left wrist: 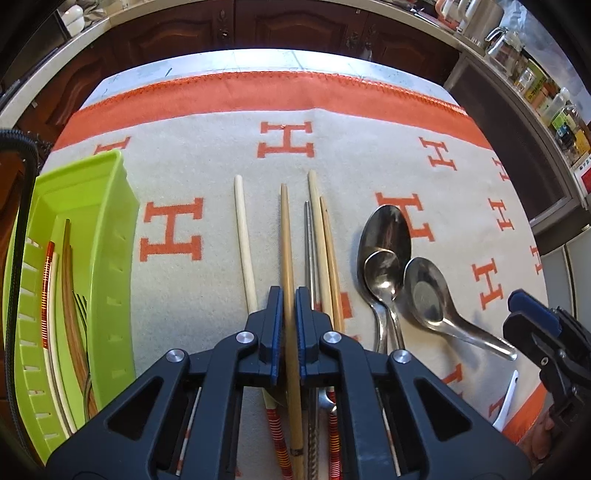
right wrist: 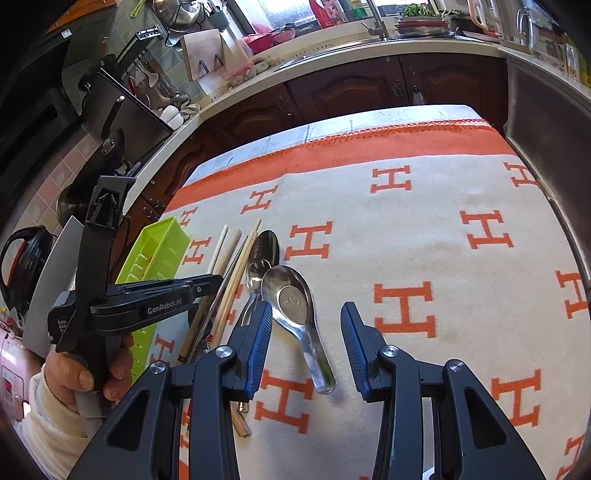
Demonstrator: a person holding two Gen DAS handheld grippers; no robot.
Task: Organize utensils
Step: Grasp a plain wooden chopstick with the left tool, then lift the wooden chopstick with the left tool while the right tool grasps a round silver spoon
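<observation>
Chopstick [left wrist: 287,251], tan, is clamped between the left hand-held gripper [left wrist: 289,295] pads; the right hand-held gripper [right wrist: 306,314] hangs part-open, empty, over a steel spoon [right wrist: 295,306].

dark wood cabinets [right wrist: 332,92], pale countertop [right wrist: 369,55], tiled wall [right wrist: 122,33]

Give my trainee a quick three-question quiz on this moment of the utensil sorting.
1. True or false: the left gripper has its fingers shut on a brown chopstick.
2. Which spoon lies between the right gripper's open fingers: A) the flat-bottomed soup spoon B) a plastic ladle?
3. Fill in: the green tray already holds ____.

Key: 1 true; 2 A; 3 chopsticks.
</observation>
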